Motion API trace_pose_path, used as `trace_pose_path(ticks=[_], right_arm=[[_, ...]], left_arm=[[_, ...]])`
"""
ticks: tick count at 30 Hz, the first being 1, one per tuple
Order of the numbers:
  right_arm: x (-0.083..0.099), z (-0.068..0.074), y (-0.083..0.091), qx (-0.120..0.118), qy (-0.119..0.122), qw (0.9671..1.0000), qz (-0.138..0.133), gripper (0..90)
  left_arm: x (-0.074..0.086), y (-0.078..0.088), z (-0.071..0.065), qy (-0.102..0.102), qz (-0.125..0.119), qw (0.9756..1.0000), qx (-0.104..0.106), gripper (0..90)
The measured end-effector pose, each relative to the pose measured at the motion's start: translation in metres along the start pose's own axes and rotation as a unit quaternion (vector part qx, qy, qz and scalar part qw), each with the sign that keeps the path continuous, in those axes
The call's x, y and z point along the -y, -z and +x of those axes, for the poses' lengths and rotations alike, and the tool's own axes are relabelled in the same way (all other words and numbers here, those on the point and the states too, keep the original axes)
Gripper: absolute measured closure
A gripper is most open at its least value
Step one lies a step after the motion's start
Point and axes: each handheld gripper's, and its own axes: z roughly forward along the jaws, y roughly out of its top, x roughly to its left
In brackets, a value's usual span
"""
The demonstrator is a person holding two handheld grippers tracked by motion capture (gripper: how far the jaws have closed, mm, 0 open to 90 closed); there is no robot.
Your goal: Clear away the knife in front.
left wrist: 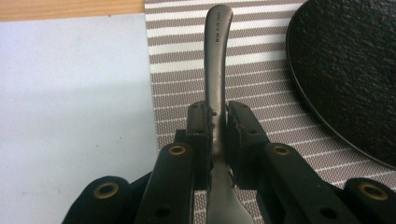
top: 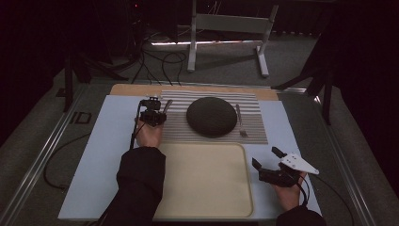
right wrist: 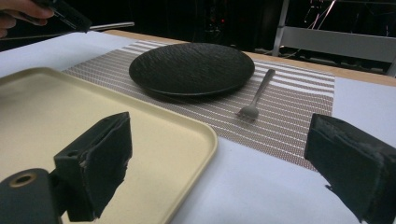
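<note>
My left claw (left wrist: 216, 135) grips a slim grey metal utensil handle (left wrist: 217, 60), pads clamped on both sides of it. The handle sits over the brown-and-white striped woven placemat (left wrist: 182, 79), just left of the round black textured plate (top: 211, 116). My right claw (right wrist: 219, 172) stands wide open, holding nothing, well right of the plate, beside the cream rectangular plastic tray (top: 202, 183). A grey metal fork (top: 240, 121) lies just right of the plate.
</note>
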Motion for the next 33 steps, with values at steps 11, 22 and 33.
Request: trace_pose_path(ticks=[11,22,33], right_arm=[[0.0,0.0,0.0,-0.001,0.0,1.0,-0.001,7.6],[0.0,0.0,0.0,0.001,0.001,1.0,0.001,7.6],[0.0,0.0,0.0,0.0,0.001,1.0,0.0,7.6]], left_arm=[[0.012,0.009,0.001,-0.001,-0.008,1.0,-0.005,80.7],[0.029,0.017,0.0,0.002,-0.017,0.9998,-0.004,80.7],[0.046,0.019,-0.001,0.007,-0.019,0.9998,-0.001,80.6]])
